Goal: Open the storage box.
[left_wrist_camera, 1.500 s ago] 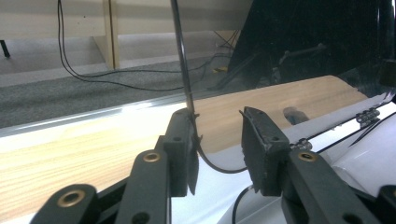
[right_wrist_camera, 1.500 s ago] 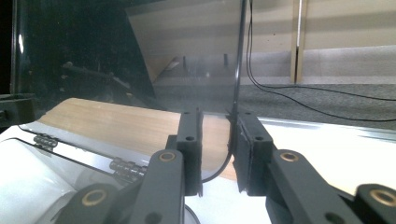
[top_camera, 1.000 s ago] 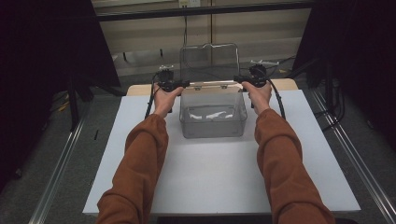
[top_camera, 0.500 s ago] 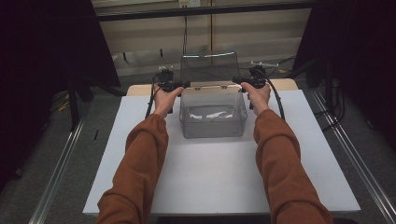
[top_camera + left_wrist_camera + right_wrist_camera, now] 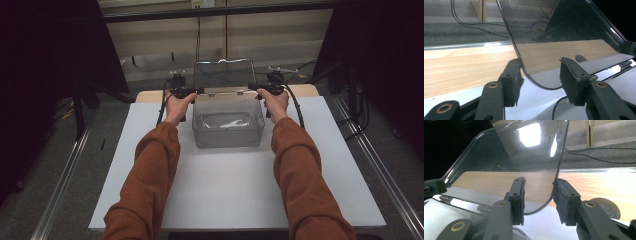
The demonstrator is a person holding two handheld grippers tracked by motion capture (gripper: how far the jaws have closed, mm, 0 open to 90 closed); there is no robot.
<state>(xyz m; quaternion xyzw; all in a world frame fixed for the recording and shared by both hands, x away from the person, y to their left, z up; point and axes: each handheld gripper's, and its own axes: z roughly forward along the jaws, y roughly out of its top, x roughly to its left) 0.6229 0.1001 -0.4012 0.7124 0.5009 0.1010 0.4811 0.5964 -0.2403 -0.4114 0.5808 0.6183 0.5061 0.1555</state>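
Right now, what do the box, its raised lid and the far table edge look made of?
Box: clear, faintly grey plastic, apparently; the mat shows through its walls. Lid: glossy transparent sheet, likely acrylic; it mirrors a lamp and shows cables behind. Table edge: light wood or wood-look laminate, with visible grain.

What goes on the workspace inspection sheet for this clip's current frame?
Surface: white board on a wooden table, bare in front.
Job's things: clear plastic box with hinged lid raised upright; something pale inside, unclear.
Clutter: nothing seen.
Grippers: left gripper and right gripper, each open, with a lid corner between its jaws.
Cables: gripper cables trail over the board; more on the floor behind.
Surroundings: dark curtains, grey carpet, metal rails.
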